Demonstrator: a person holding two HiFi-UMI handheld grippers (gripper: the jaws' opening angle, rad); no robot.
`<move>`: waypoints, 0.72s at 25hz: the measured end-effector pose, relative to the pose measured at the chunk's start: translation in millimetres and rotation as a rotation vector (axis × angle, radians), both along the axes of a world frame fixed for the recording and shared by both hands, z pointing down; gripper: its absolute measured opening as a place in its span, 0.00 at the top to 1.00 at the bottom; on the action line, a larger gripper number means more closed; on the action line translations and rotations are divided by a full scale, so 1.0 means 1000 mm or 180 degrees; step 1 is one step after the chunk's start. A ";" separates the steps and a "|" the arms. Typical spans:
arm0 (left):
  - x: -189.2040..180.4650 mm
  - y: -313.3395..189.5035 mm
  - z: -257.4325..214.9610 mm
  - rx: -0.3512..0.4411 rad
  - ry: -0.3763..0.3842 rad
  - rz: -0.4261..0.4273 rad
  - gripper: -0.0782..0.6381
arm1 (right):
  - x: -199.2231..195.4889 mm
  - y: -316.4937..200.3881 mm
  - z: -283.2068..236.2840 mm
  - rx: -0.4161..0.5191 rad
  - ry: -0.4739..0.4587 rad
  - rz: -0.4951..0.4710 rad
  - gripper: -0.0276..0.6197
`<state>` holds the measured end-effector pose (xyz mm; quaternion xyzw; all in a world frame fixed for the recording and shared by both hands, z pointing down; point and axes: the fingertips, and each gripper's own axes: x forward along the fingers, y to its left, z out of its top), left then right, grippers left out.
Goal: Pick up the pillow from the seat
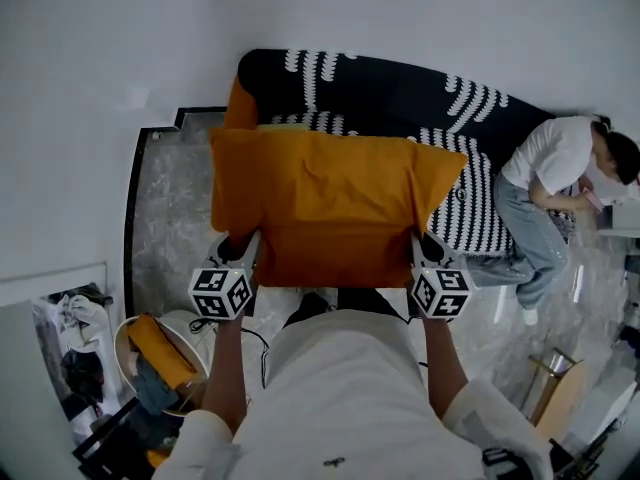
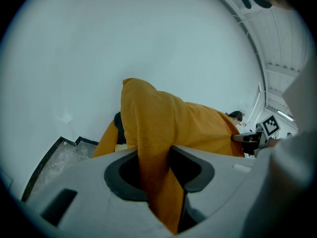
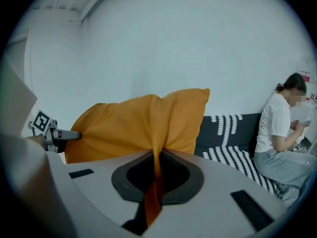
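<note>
Raise the orange pillow [image 1: 330, 203], pinched at its near corners by the clamped left gripper [image 1: 248, 246] and right gripper [image 1: 417, 244] and already off the striped seat [image 1: 472, 206], evenly, so neither fabric corner slips.

Person in a white top [image 1: 350, 388] with loose sleeves [image 1: 482, 408] gathered up well behind the tongs. A small dark mark [image 1: 333, 461] shows on the cloth, far back from both tongs. The left gripper [image 1: 243, 243] and right gripper [image 1: 425, 243] look alike, each with a pale grey shell and a dark collar [image 3: 198, 180] ringing the jaws. Each has a white cube [image 1: 222, 290] with black square markers at its rear.
</note>
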<state>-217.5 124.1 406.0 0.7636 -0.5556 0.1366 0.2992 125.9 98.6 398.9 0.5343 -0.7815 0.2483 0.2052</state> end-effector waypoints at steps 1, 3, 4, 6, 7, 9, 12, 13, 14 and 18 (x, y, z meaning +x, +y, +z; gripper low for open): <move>-0.006 0.009 -0.005 0.0056 -0.0001 -0.0010 0.69 | -0.006 0.009 -0.005 0.0044 -0.0003 -0.0004 0.93; -0.018 0.028 -0.011 0.0137 0.0015 -0.0029 0.69 | -0.018 0.028 -0.013 0.0117 -0.0009 -0.0006 0.93; -0.024 0.039 -0.014 0.0163 0.0029 -0.0037 0.69 | -0.024 0.038 -0.016 0.0144 -0.0011 -0.0008 0.93; -0.033 0.061 -0.018 0.0207 0.0060 -0.0049 0.69 | -0.033 0.059 -0.022 0.0183 -0.0021 -0.0009 0.93; -0.037 0.071 -0.019 0.0227 0.0076 -0.0055 0.69 | -0.037 0.068 -0.025 0.0202 -0.0019 -0.0006 0.93; -0.044 0.089 -0.019 0.0251 0.0123 -0.0065 0.69 | -0.043 0.084 -0.031 0.0248 0.0026 0.0001 0.93; -0.050 0.108 -0.016 0.0254 0.0205 -0.0086 0.69 | -0.050 0.101 -0.038 0.0300 0.0073 0.0002 0.93; -0.050 0.112 -0.015 0.0249 0.0217 -0.0089 0.69 | -0.050 0.105 -0.039 0.0302 0.0068 0.0006 0.93; -0.051 0.116 -0.015 0.0244 0.0222 -0.0090 0.69 | -0.051 0.110 -0.039 0.0299 0.0055 0.0017 0.93; -0.056 0.127 -0.022 0.0266 0.0200 -0.0081 0.69 | -0.055 0.122 -0.043 0.0317 0.0009 0.0052 0.93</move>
